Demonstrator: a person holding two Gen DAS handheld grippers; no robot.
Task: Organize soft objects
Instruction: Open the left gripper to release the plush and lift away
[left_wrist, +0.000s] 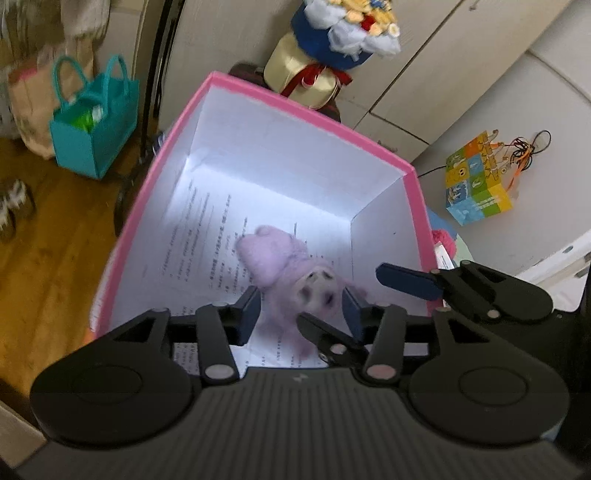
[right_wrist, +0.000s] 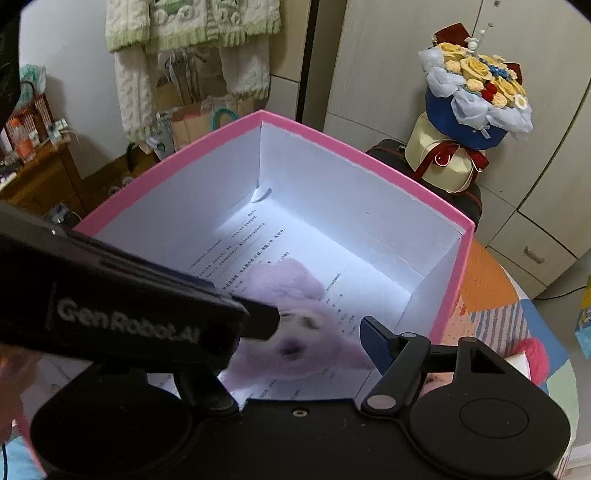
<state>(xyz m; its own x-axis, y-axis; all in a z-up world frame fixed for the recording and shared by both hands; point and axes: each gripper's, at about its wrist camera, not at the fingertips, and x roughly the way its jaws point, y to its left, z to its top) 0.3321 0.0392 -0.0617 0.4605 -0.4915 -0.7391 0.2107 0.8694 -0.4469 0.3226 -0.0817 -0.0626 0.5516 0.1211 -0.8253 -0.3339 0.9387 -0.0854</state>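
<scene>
A purple plush toy (left_wrist: 291, 280) with a white face is inside the pink box (left_wrist: 258, 92), over printed paper sheets on its floor. It is blurred. My left gripper (left_wrist: 301, 308) is open above the box, its fingers either side of the toy and apart from it. In the right wrist view the toy (right_wrist: 295, 317) lies between my right gripper's fingers (right_wrist: 376, 343); the right gripper (right_wrist: 317, 332) is open. The left gripper's body crosses that view and hides the right gripper's left finger. The right gripper's fingers (left_wrist: 406, 280) also show in the left wrist view.
A flower bouquet (right_wrist: 476, 96) stands behind the pink box (right_wrist: 362, 155). A teal bag (left_wrist: 92, 125) sits on the wood floor at left. A colourful cube box (left_wrist: 478, 177) lies at right. A pink yarn ball (right_wrist: 532, 354) rests on the patterned table (right_wrist: 491, 280) beside the box.
</scene>
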